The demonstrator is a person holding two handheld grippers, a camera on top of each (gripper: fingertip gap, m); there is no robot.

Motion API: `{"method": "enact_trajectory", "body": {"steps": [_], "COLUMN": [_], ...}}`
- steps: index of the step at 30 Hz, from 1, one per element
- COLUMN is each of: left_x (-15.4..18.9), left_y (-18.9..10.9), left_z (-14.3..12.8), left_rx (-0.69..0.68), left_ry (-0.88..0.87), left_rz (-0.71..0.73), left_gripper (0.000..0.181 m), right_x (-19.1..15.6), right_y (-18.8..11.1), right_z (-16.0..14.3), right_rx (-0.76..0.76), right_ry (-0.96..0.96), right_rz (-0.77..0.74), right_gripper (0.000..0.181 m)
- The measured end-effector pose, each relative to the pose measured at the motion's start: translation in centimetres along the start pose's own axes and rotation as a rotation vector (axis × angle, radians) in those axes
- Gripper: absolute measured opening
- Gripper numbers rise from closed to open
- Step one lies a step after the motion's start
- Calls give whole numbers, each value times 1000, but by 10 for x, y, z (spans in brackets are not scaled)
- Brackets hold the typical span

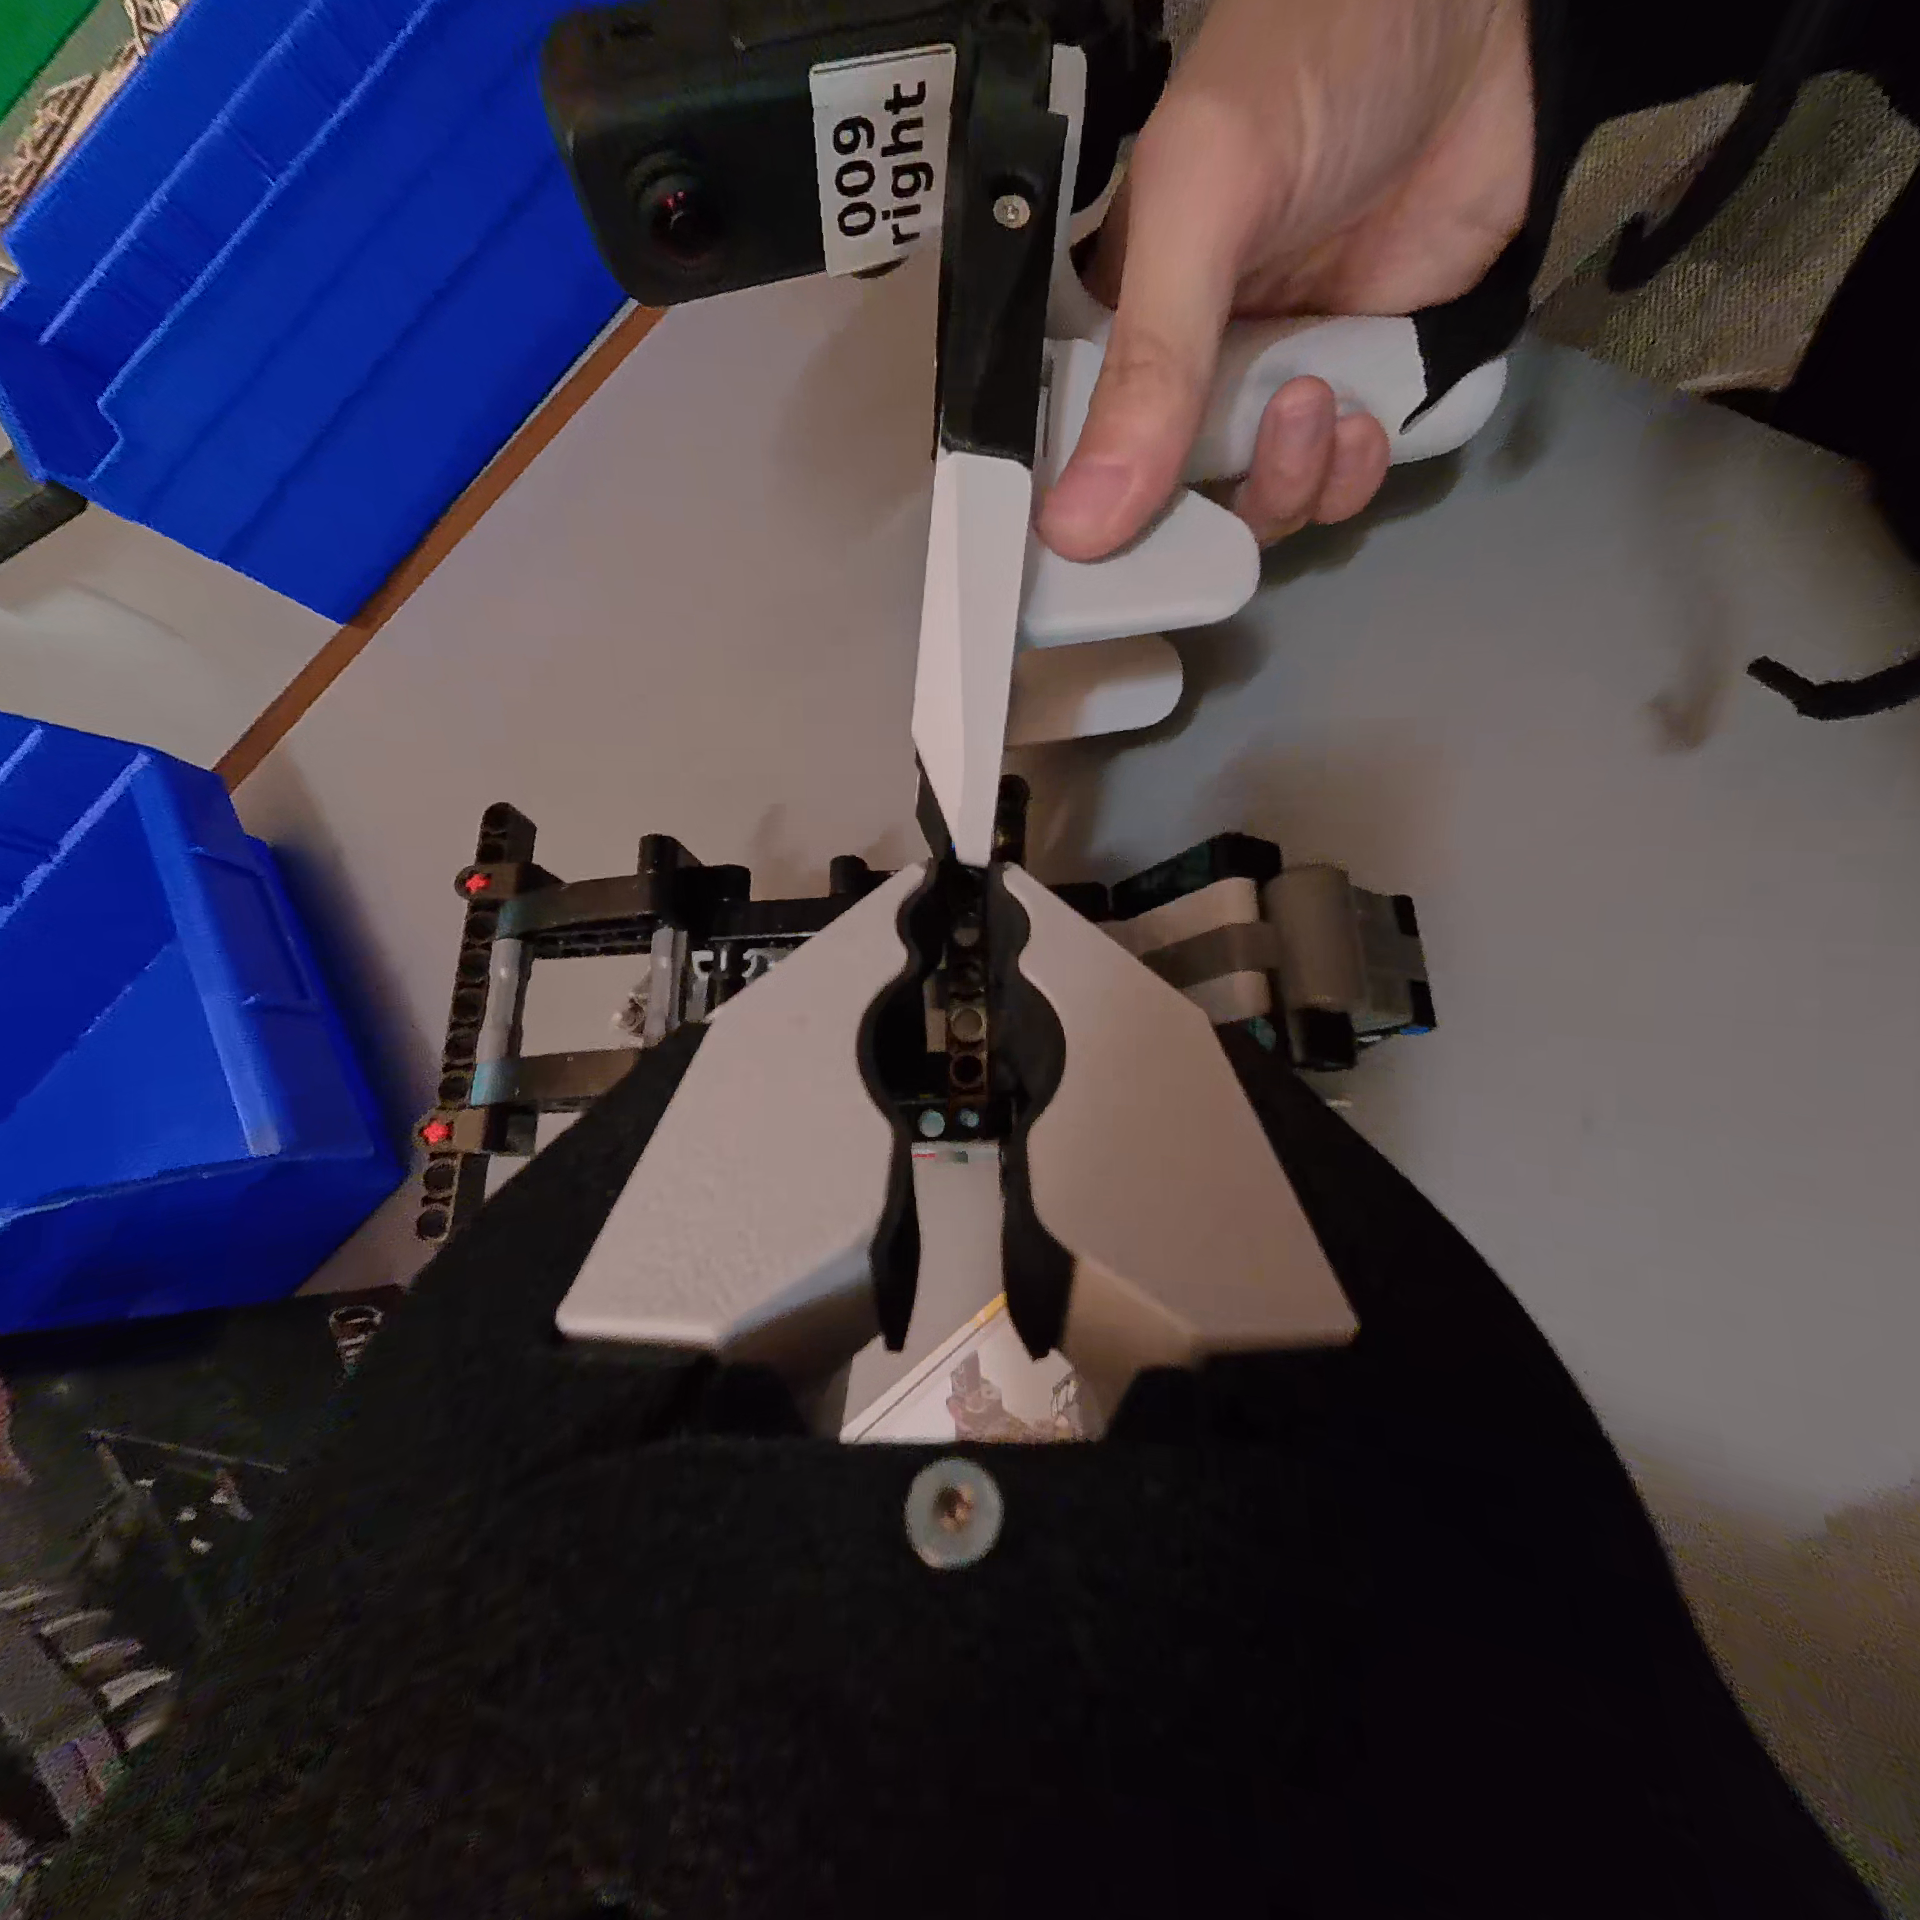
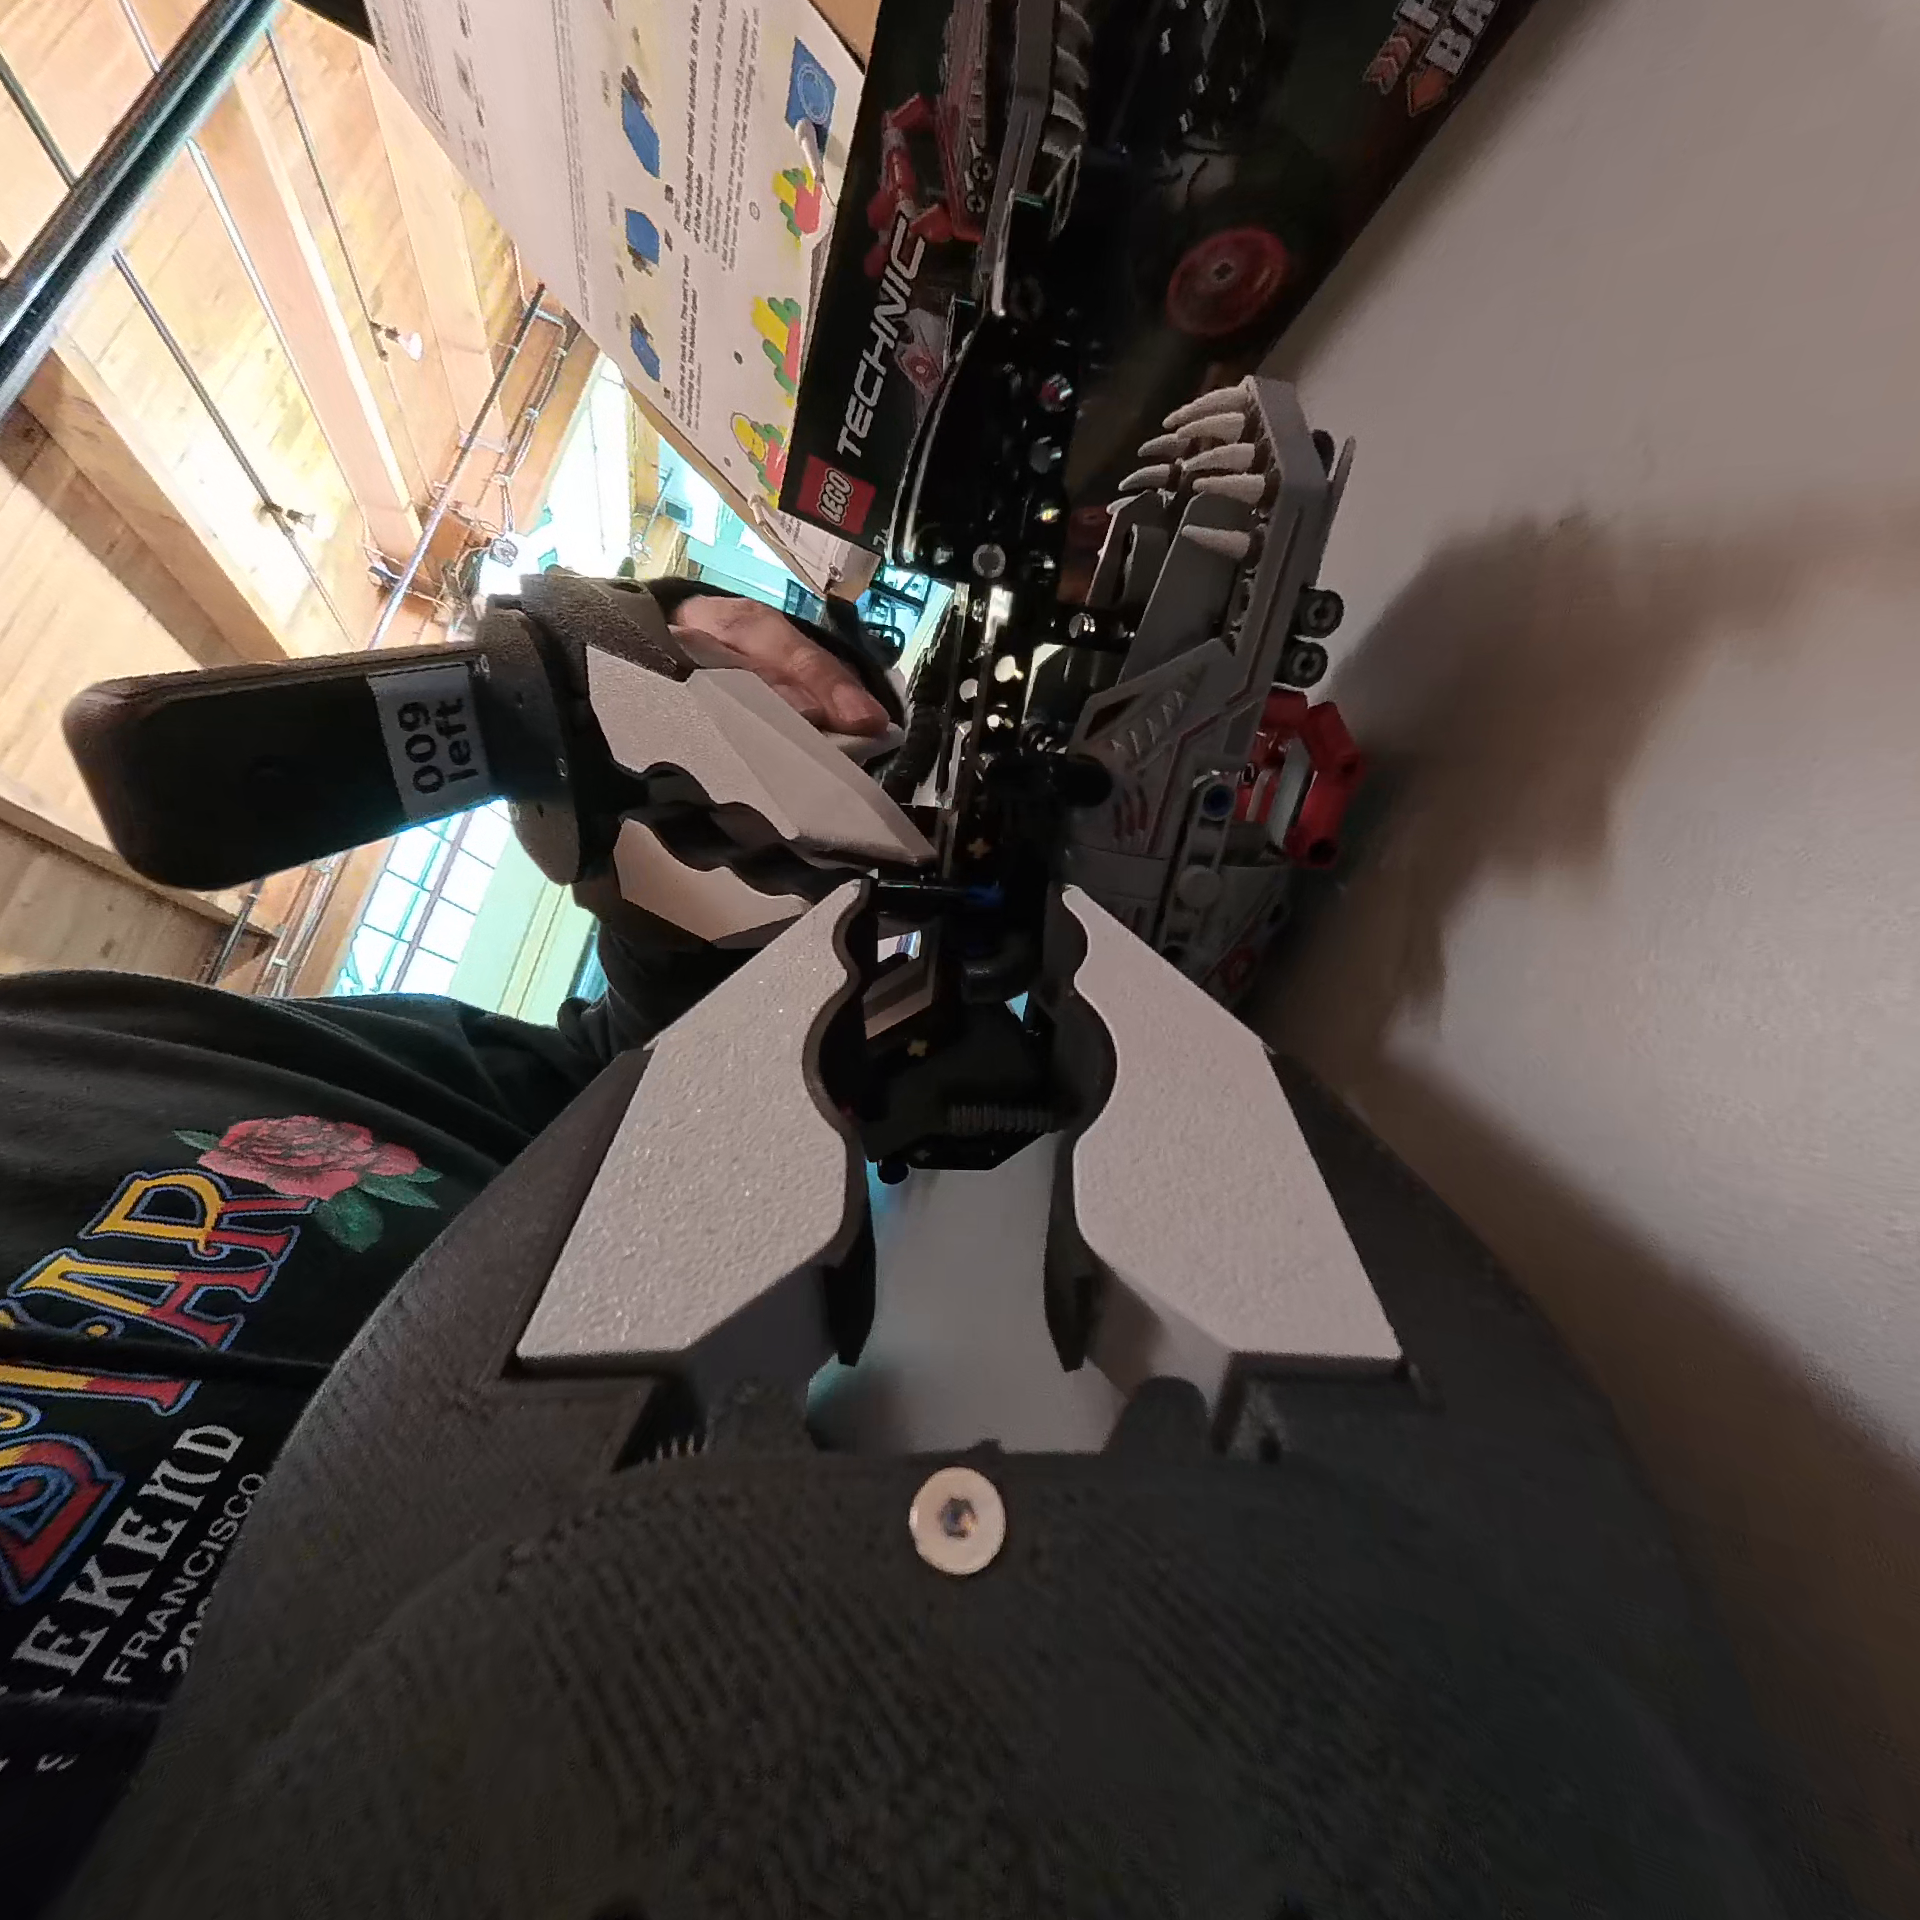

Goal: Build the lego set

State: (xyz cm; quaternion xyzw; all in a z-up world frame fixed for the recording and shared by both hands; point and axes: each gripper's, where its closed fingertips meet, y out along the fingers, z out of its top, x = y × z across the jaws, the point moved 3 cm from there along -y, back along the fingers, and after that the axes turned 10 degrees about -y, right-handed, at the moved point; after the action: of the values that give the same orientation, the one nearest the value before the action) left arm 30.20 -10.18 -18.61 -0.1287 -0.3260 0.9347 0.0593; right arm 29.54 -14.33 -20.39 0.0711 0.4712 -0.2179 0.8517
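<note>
The partly built Lego model (image 1: 488,987) lies on the white table (image 1: 644,623): a black beam frame with grey panels (image 1: 1320,935) on its right. My left gripper (image 1: 961,883) is shut on an upright black holed beam (image 1: 968,1023) of the model. My right gripper (image 1: 956,831) comes down from above, its tips touching the top of that same beam. In the right wrist view my right gripper (image 2: 966,904) is shut on the black core of the model (image 2: 966,1101). The left gripper (image 2: 914,842) meets it from the left. The grey toothed body section (image 2: 1226,468) and red parts (image 2: 1299,769) lie beyond.
Two blue bins (image 1: 260,260) (image 1: 156,1039) stand along the table's left edge. The set's black box (image 2: 1039,260) and a printed sheet (image 2: 644,208) stand behind the model. A booklet (image 1: 966,1382) lies under my left gripper. A person's hand (image 1: 1299,208) holds the right gripper. The grippers are tip to tip, or close to it.
</note>
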Motion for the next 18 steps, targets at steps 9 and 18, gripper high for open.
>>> {"method": "enact_trajectory", "body": {"steps": [9, 18], "left_x": [0, 4], "left_y": [-1, 7], "left_z": [-1, -1], "left_rx": [-77, -81], "left_ry": [-56, -41], "left_rz": [-36, -96], "left_gripper": [5, 9], "right_x": [-2, -4], "right_y": [2, 9], "right_z": [0, -4], "right_rx": [-37, -67], "right_ry": [-52, -53], "right_rz": [-29, 0], "right_gripper": [30, 30]}}
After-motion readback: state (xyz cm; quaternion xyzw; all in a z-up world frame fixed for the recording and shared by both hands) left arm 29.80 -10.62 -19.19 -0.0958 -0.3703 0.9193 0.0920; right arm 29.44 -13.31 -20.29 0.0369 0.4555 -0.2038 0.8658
